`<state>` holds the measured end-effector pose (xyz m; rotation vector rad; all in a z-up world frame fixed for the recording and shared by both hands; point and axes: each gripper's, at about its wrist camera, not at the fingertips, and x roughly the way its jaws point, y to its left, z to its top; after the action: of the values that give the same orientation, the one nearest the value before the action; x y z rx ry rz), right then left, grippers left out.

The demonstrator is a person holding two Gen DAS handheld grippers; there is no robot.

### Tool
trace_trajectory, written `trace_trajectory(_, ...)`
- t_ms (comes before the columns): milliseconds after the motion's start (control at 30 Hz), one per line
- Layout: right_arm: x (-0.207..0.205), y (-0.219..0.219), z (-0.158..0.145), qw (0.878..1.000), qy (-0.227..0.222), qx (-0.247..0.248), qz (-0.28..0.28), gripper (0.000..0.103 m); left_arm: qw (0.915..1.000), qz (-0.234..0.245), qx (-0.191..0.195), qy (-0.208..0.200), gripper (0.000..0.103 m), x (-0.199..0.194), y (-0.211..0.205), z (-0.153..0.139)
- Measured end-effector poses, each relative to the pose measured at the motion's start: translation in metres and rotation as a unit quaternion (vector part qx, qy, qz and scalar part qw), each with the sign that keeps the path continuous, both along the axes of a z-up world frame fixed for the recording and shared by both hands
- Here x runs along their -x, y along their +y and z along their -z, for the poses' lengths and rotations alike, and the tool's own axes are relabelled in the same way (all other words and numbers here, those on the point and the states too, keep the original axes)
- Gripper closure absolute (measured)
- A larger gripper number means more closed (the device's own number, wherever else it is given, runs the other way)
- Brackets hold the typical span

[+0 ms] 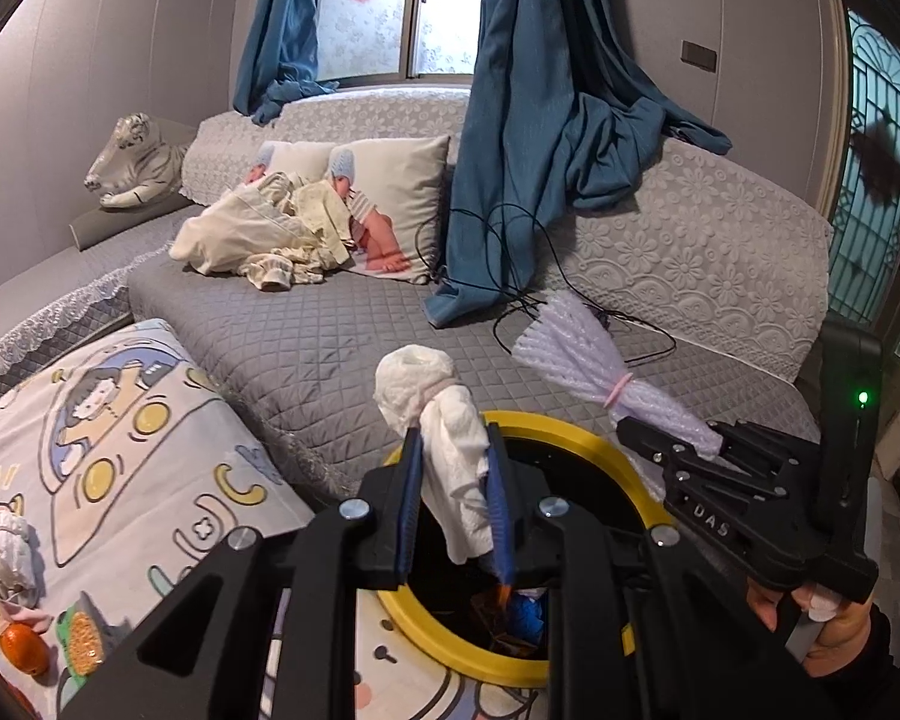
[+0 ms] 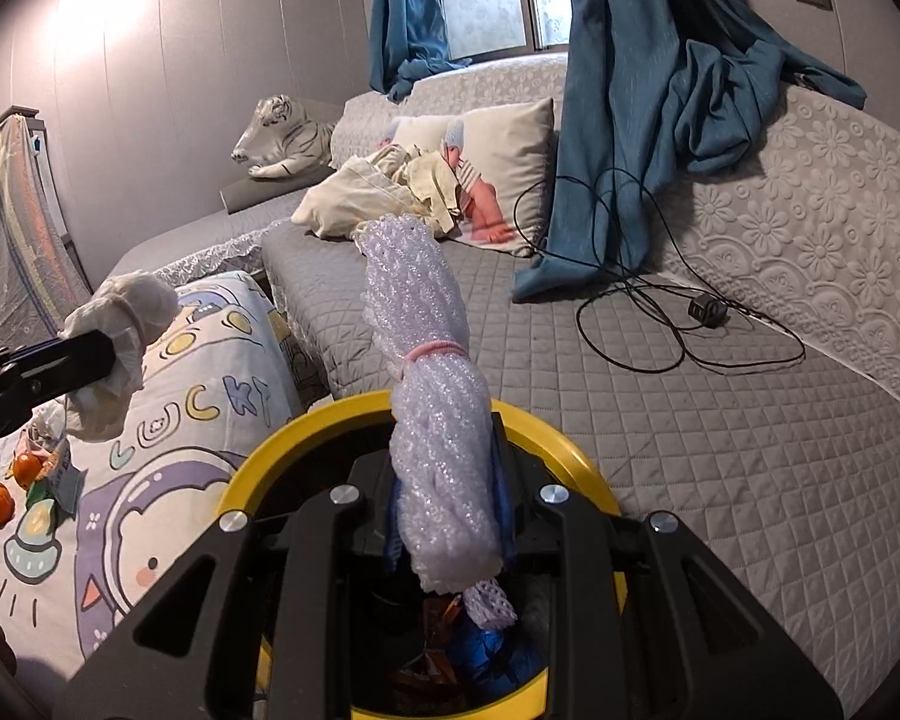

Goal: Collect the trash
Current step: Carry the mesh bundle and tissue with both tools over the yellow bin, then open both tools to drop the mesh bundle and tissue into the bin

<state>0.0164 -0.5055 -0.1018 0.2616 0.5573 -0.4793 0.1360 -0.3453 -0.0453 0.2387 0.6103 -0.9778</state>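
My left gripper [image 1: 453,441] is shut on a crumpled white paper towel [image 1: 444,420] and holds it over the yellow-rimmed bin [image 1: 594,438]. My right gripper [image 2: 444,450] is shut on a white foam net bundle [image 2: 426,372] tied with a pink band, also above the bin [image 2: 270,456]. The bundle also shows in the left wrist view [image 1: 576,354], and the towel in the right wrist view [image 2: 120,330]. Blue and brown trash lies in the bin. More crumpled tissue [image 1: 9,546] and an orange peel [image 1: 24,651] lie on the cartoon cushion [image 1: 120,450].
A grey quilted sofa [image 2: 660,420] carries a black cable with a charger [image 2: 708,309], cream clothes [image 1: 258,234], baby-print pillows [image 1: 402,198] and hanging blue curtains [image 1: 522,120]. A white tiger toy [image 1: 132,162] sits at the far left.
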Motion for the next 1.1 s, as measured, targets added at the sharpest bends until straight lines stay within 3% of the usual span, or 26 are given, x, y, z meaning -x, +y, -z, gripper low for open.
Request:
trace_trajectory(200, -0.001, -0.007, 0.010, 1.000, 0.012, -0.011, 0.007, 0.081, 0.9999, 0.009, -0.013, 0.005, 0.084, 0.001, -0.014, 0.013)
trace_trajectory(500, -0.007, -0.015, 0.028, 0.999, 0.036, -0.037, 0.006, 0.079, 0.9979, 0.010, -0.022, 0.060, 0.084, -0.011, -0.033, 0.029)
trace_trajectory(800, -0.005, -0.020, 0.032, 0.998, 0.041, -0.047, 0.009, 0.076, 0.9957, 0.009, -0.023, 0.089, 0.083, -0.018, -0.041, 0.038)
trace_trajectory(900, -0.003, -0.023, 0.033, 0.998, 0.042, -0.049, 0.016, 0.072, 0.9947, 0.005, -0.021, 0.101, 0.075, -0.020, -0.040, 0.040)
trace_trajectory(967, -0.002, -0.024, 0.034, 0.998, 0.040, -0.053, 0.019, 0.061, 0.9940, 0.001, -0.018, 0.108, 0.065, -0.022, -0.037, 0.041)
trace_trajectory(1100, 0.000, -0.027, 0.033, 0.997, 0.036, -0.056, 0.025, 0.059, 0.9936, -0.012, -0.012, 0.112, 0.054, -0.026, -0.034, 0.039)
